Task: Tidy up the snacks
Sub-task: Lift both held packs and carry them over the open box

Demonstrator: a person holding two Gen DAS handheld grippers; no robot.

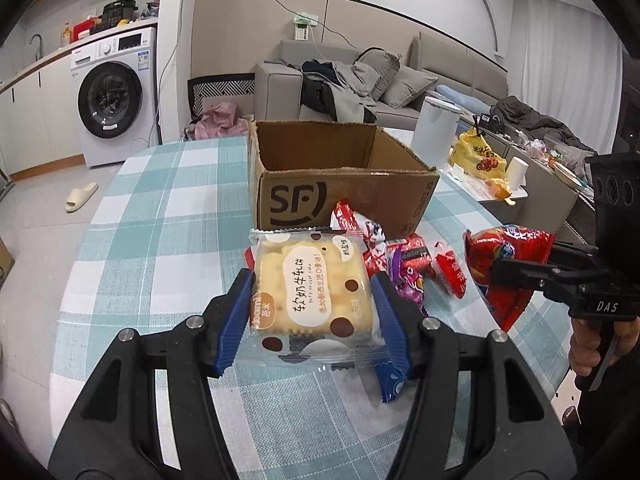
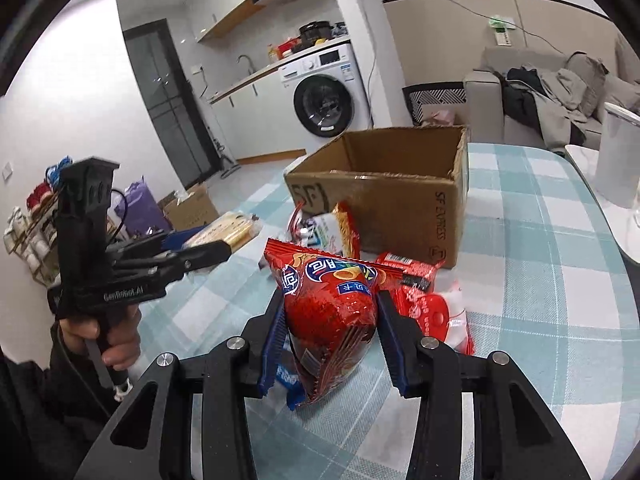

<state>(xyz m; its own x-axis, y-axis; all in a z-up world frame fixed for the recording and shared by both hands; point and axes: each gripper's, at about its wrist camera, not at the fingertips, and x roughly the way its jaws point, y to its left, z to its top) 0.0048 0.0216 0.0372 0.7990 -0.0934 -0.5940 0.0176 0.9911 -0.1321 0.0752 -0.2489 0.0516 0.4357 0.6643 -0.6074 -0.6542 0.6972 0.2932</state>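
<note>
1. Nearest us, our left gripper (image 1: 312, 312) has its blue fingers (image 1: 234, 324) part-way closed on the two sides of a clear-wrapped yellow biscuit pack (image 1: 310, 292), which is held flat and lifted off the desk (image 1: 160, 216).
2. Our right gripper (image 2: 330, 336) has its fingers (image 2: 394, 346) clamped on a red crisp bag (image 2: 332, 308), pinching the bag's lower half so it stands up between them, clear of the checked cloth.
3. A small blue packet (image 1: 390, 382) lies on the desk just under the left gripper's right finger.
4. Just beyond the two held items, a loose heap of snacks lies on the desk: a red and white wrapper (image 1: 360, 236), a purple packet (image 1: 406, 288), and small red packets (image 2: 412, 276) touching one another.
5. Behind that heap, the open cardboard box (image 1: 340, 176) sits upright on the desk with its flaps up; we cannot see its floor.
6. To the right of the box stands a white cylindrical container (image 1: 434, 132).
7. Farthest off, a washing machine (image 1: 114, 96) stands against the wall, and a grey sofa (image 1: 400, 92) carries heaped clothes.
</note>
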